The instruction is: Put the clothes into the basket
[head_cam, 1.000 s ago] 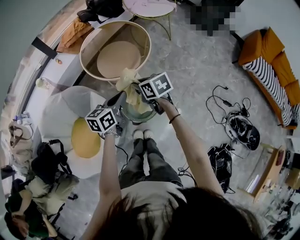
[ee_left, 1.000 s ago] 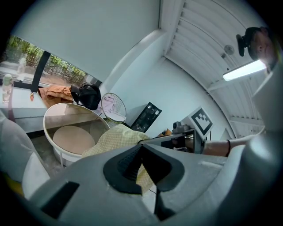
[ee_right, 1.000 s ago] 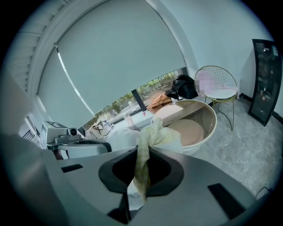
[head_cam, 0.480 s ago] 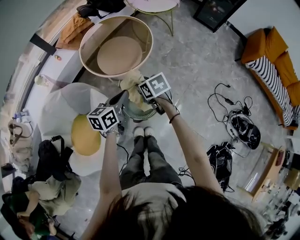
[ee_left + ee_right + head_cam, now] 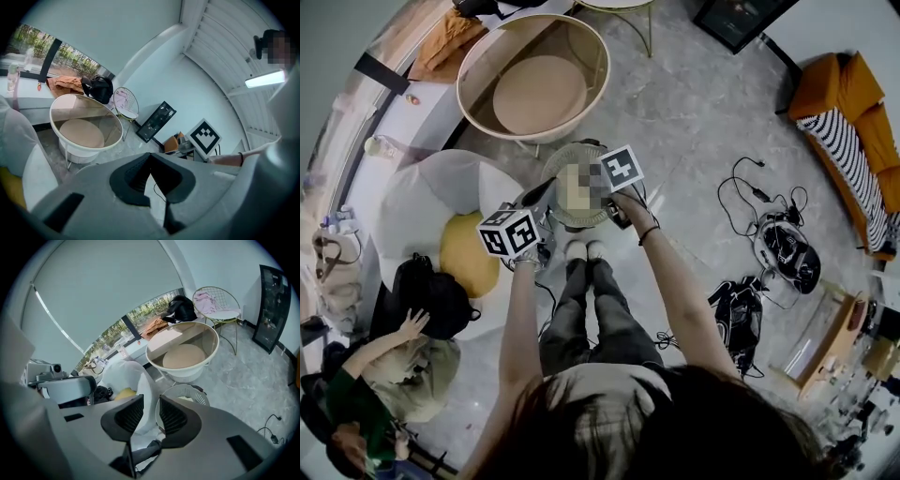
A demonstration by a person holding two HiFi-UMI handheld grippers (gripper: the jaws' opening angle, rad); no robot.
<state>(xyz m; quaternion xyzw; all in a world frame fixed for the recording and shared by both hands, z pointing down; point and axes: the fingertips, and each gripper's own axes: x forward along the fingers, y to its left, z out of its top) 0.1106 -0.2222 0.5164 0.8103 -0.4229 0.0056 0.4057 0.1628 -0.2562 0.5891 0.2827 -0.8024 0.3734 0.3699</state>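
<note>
Opens the jaws of the right gripper (image 5: 151,404) just above the rim of a round white slatted plastic basket (image 5: 206,404), with nothing between the ridged black pads. Shows a pale yellow piece of clothing (image 5: 186,399) inside that basket, just beyond and below the right gripper's tips. Cannot make the clothing out from the head view. Holds the left gripper (image 5: 150,157) clenched and empty, pads meeting at the tips, to the left of the right gripper and beside the basket. Points both grippers towards a round glass-topped table with a cream wall (image 5: 187,374), well beyond them. Has a white beanbag seat with a yellow cushion (image 5: 417,202) off to the left gripper's left.
</note>
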